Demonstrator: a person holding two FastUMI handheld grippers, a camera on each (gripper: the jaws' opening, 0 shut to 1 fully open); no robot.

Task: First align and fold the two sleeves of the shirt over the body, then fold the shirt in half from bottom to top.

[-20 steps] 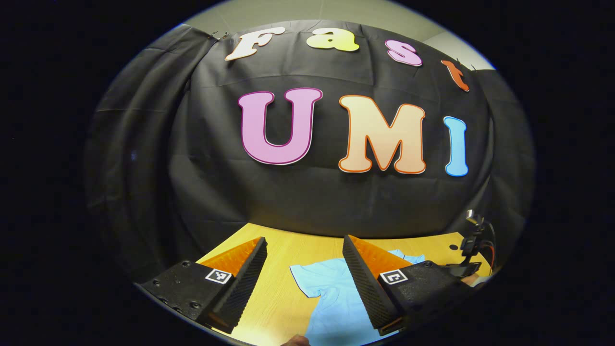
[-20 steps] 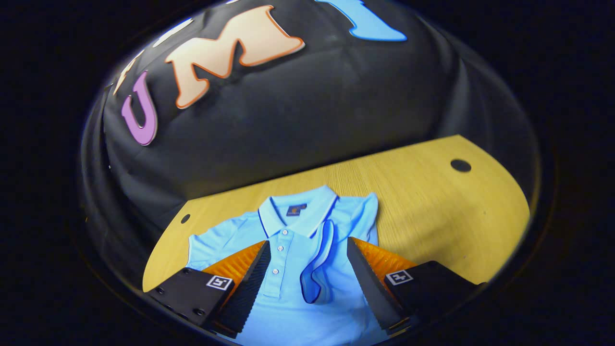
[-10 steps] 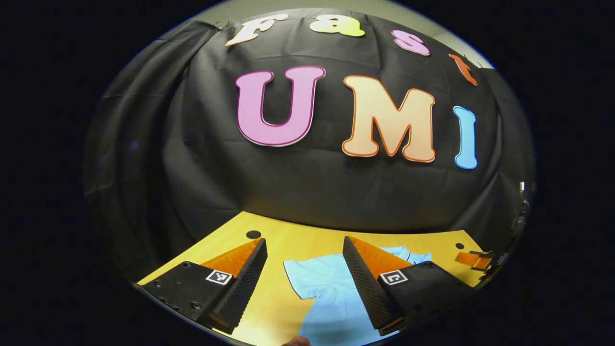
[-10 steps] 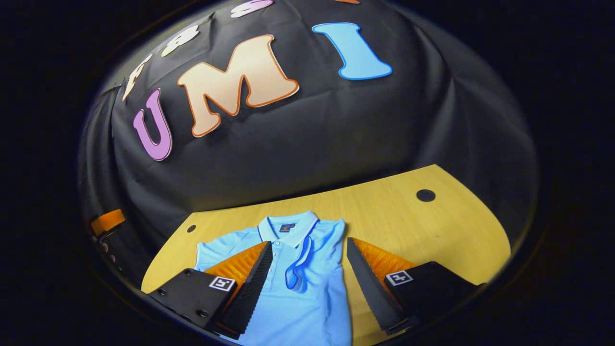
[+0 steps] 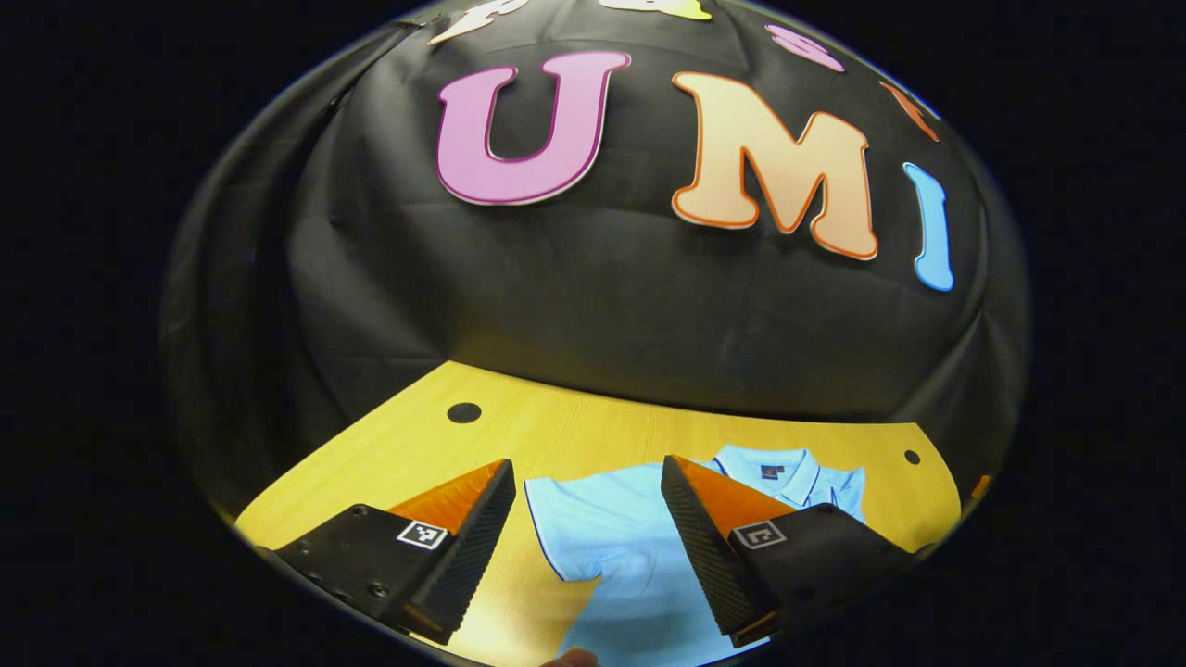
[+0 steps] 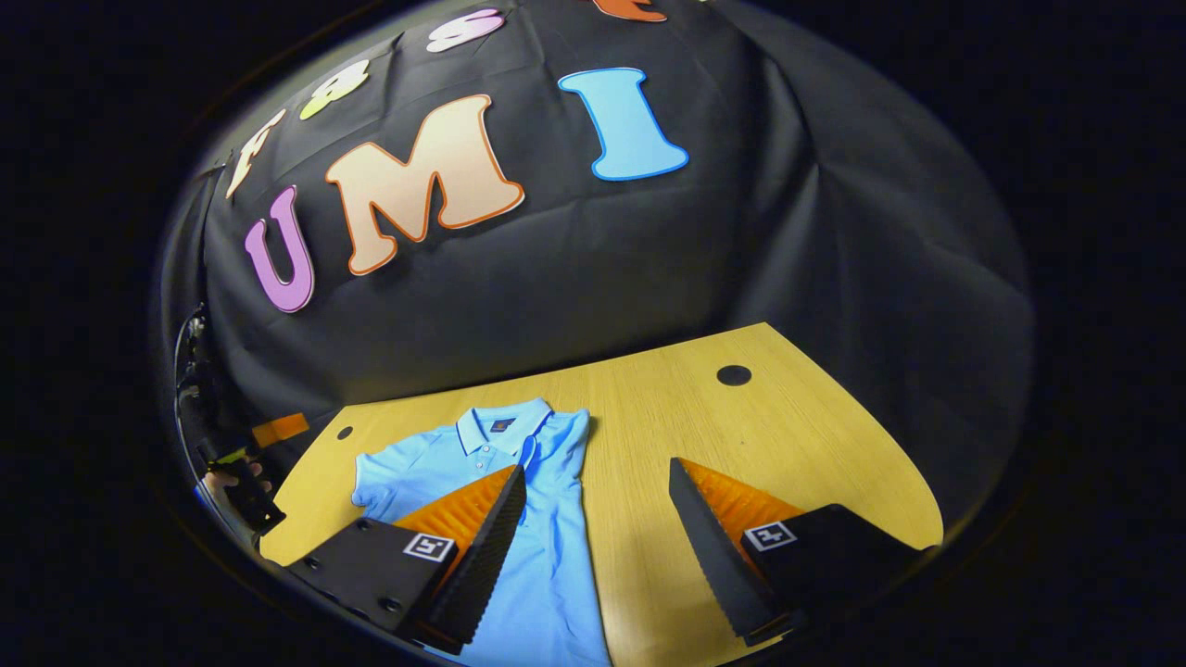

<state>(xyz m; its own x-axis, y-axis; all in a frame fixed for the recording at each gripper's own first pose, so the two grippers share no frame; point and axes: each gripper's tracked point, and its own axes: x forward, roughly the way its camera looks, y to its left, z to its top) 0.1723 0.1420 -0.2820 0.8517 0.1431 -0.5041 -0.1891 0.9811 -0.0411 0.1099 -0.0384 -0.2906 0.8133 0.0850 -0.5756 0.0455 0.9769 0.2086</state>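
While a second ago the right gripper (image 6: 598,556) hung low with the shirt's (image 6: 547,565) placket and folded sleeve between its fingers, it now sits back and off to the side: the shirt looks smaller, shifted under its left finger (image 6: 482,547), and bare table (image 6: 788,435) shows between the fingers. Jaws spread wide, nothing between them.

Left gripper (image 5: 588,547) has tilted down since then. More of the table (image 5: 389,445) shows in the left gripper view, along with the shirt's (image 5: 602,537) collar (image 5: 769,463), which was hidden before. Jaws spread wide, empty, raised off the cloth.

Shirt: light blue polo, flat on the wooden table, collar toward the table's back edge by the black cloth wall (image 6: 556,278). In the right gripper view its right-hand sleeve (image 6: 565,445) lies folded over the body, leaving a straight side edge. The other sleeve (image 5: 565,528) is still spread out flat; in the left gripper view it lies between the left gripper's fingers, its hem nearer the left finger (image 5: 468,556).

At the left border of the right gripper view the other gripper (image 6: 236,482) shows, a hand on it, near the table's left corner.

Two dark round holes (image 6: 733,375) in the tabletop near the back corners.
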